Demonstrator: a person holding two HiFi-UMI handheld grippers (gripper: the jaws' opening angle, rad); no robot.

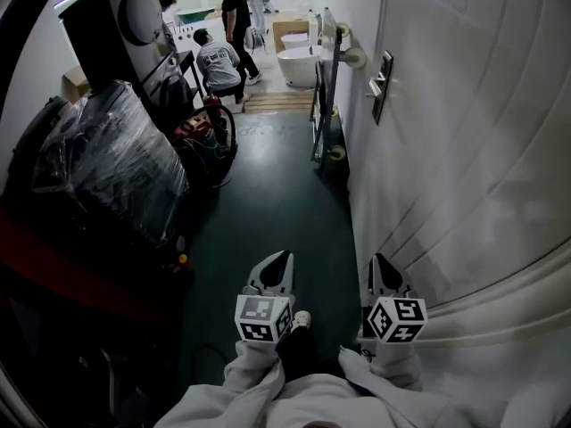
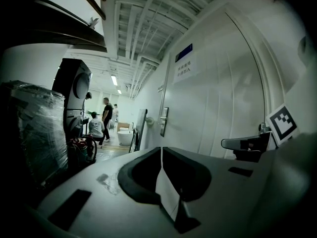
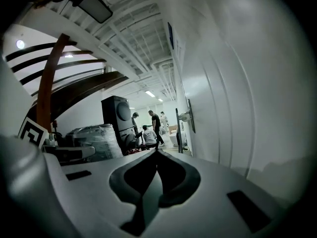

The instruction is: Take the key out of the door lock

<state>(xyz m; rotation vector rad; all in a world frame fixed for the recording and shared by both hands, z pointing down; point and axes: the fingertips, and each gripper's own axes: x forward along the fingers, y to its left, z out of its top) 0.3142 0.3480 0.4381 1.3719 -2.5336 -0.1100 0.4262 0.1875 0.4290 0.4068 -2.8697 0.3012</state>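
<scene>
The white door (image 1: 464,150) runs along my right. Its dark lock plate (image 1: 384,86) with a lever handle (image 1: 374,87) lies well ahead, far from both grippers. The plate also shows in the left gripper view (image 2: 164,121) and the right gripper view (image 3: 190,116). The key is too small to make out in any view. My left gripper (image 1: 282,257) and right gripper (image 1: 380,259) are held low and side by side over the floor. Both are shut with nothing between the jaws, as their own views show for the left gripper (image 2: 161,148) and the right gripper (image 3: 157,151).
A plastic-wrapped bundle (image 1: 107,163) and a tall dark machine (image 1: 125,25) crowd the left side. A framed panel (image 1: 326,69) leans by the wall past the lock. A white tub (image 1: 299,61) and several people (image 1: 219,61) are at the far end of the dark green floor (image 1: 268,212).
</scene>
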